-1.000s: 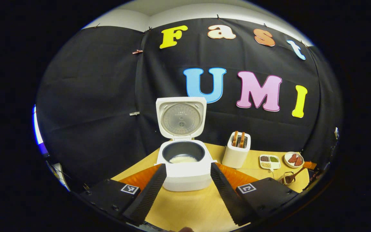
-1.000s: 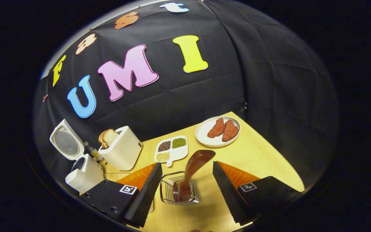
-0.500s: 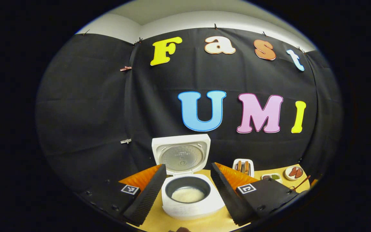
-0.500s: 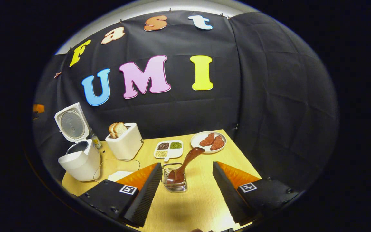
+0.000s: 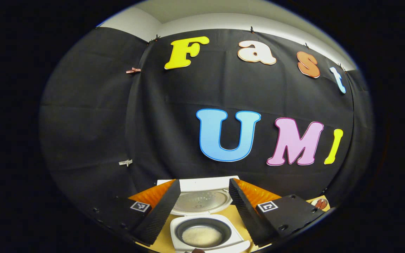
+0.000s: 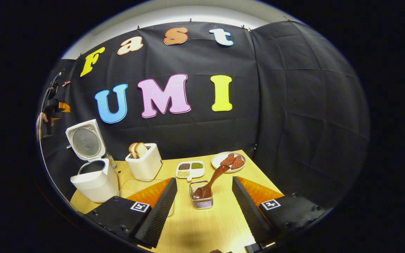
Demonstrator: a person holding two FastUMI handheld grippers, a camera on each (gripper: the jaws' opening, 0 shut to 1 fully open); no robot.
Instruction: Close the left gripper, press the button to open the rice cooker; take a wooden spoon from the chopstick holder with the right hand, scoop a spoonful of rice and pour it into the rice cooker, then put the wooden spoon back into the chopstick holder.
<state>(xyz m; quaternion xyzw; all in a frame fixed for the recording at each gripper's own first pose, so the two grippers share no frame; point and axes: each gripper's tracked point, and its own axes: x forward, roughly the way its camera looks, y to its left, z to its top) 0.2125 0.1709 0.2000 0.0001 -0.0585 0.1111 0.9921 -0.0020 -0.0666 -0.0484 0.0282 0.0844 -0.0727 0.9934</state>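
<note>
Desk (image 6: pixel 220 225): pale wood surface, carrying every item noted below.

Rice cooker (image 6: pixel 95 181): white, at 9 o'clock in the right gripper view, near the desk's left edge; lid (image 6: pixel 85 139) raised upright on its hinge. In the left gripper view the same cooker (image 5: pixel 206 242) sits at 6 o'clock, directly beneath the left tool (image 5: pixel 202 196); the dark inner pot holds a layer of white rice (image 5: pixel 202 235) at its bottom.

Toaster (image 6: pixel 146 164): white, at 10 o'clock of the chopstick holder, just right of the cooker; two slices of bread (image 6: pixel 137 149) stand in its slots.

Plate (image 6: pixel 229 161): white, round, at 1 o'clock of the holder, bearing two reddish-brown pieces.

Divided dish (image 6: pixel 190 168): white, four compartments of grains, at 11 o'clock of the holder, between toaster and plate.

Chopstick holder (image 6: pixel 202 196): wire basket, upright on the desk, ahead of the right tool (image 6: pixel 204 200) and between its fingers in the view; not touched by either finger.

Wooden spoon (image 6: pixel 211 182): dark brown, one end down in the holder, the other leaning out toward 1 o'clock.

Left tool: fingers spread wide, holding nothing; raised above the cooker.

Right tool: fingers spread wide, holding nothing; clear of the spoon.

At 9 o'clock in the right gripper view, a hand (image 6: pixel 42 121) grips the other tool's body above the cooker.
</note>
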